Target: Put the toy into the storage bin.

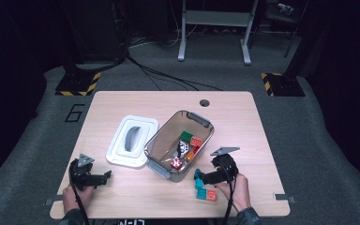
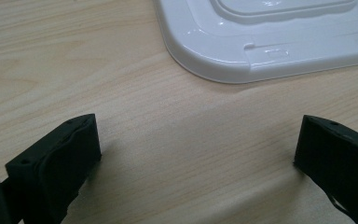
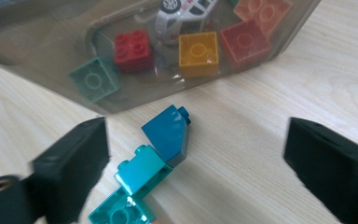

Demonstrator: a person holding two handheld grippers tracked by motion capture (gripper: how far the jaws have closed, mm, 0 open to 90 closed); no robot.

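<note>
A small stack of blue and teal bricks (image 3: pixel 164 135) lies on the wooden table (image 3: pixel 261 93), close to the clear bin's near wall. My right gripper (image 3: pixel 196 135) is open around it, and neither pad touches it. In the high view this gripper (image 1: pixel 200 178) sits just right of the bin's near corner, with the teal bricks (image 1: pixel 198 181) at its tips. A teal and orange brick pair (image 1: pixel 207 195) lies beside the hand. My left gripper (image 2: pixel 198 135) is open over bare wood, near the white lid (image 2: pixel 270 51). From above, the left gripper (image 1: pixel 106 176) rests at the front left.
The clear plastic bin (image 1: pixel 158 140) stands mid-table, holding several coloured bricks and a white toy car (image 1: pixel 183 149). The white lid (image 1: pixel 131 140) lies flat to its left. Through the bin's wall I see red (image 3: pixel 133 50), yellow (image 3: pixel 198 53) and green (image 3: pixel 94 79) bricks.
</note>
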